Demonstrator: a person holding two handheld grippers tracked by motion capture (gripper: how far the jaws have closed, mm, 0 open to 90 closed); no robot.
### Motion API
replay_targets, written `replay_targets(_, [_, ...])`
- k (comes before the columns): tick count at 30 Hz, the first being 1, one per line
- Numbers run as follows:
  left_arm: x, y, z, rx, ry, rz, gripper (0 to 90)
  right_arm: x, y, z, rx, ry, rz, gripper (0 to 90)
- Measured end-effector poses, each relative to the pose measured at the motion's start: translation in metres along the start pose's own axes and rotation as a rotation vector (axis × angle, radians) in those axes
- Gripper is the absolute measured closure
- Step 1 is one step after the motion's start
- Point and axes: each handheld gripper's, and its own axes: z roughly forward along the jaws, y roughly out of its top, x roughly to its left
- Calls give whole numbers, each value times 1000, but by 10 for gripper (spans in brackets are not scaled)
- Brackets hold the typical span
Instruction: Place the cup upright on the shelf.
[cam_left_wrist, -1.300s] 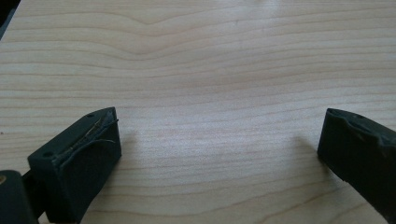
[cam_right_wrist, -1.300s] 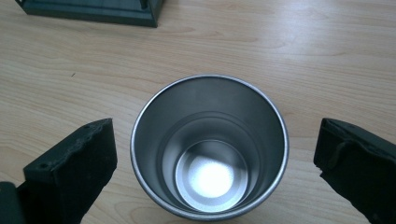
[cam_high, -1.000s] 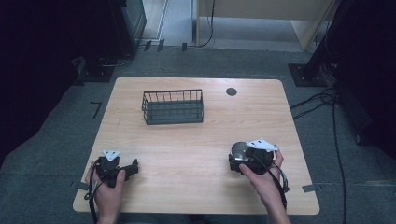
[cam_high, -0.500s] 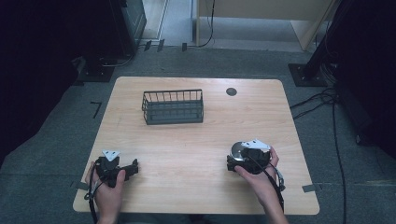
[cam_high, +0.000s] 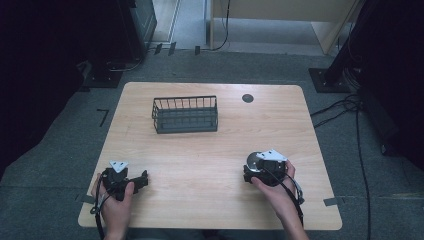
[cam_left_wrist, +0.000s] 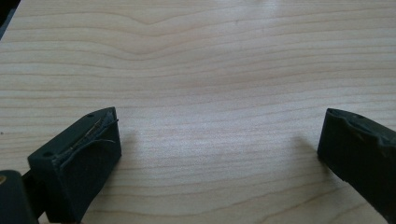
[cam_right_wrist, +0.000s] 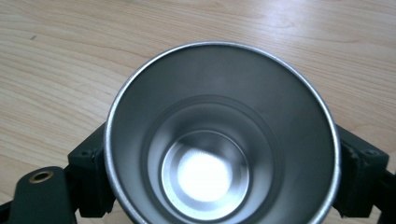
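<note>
The right gripper (cam_right_wrist: 219, 186) has just been closing its jaws on a steel cup (cam_right_wrist: 219, 135); the cup's outer wall and base are hidden, near the desk's (cam_high: 210, 165) front right corner. The left gripper (cam_left_wrist: 219, 154), jaws wide and empty, is unmoved near the front left corner. A wire basket (cam_high: 185, 114) remains toward the back edge.

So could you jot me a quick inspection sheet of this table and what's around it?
Surface: pale wooden table, bare in the middle.
Job's things: shiny metal cup, empty, upright; its mouth faces the right gripper view.
Clutter: dark wire basket at the far side; small dark round spot near the far edge.
Grippers: right tongs have just been closing and now clamp the cup; left tongs open, nothing between.
Cables: black leads on the floor, right.
Surroundings: grey floor, dark stands.
</note>
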Motion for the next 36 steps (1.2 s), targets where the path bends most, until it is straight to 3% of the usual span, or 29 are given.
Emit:
replay_targets(15, [0, 0, 0, 1, 0, 0, 0, 11, 16, -8, -40, 43, -34, 146])
replay_targets(36, [0, 0, 0, -1, 0, -1, 0, 35, 51, -7, -69, 96, -100, 150])
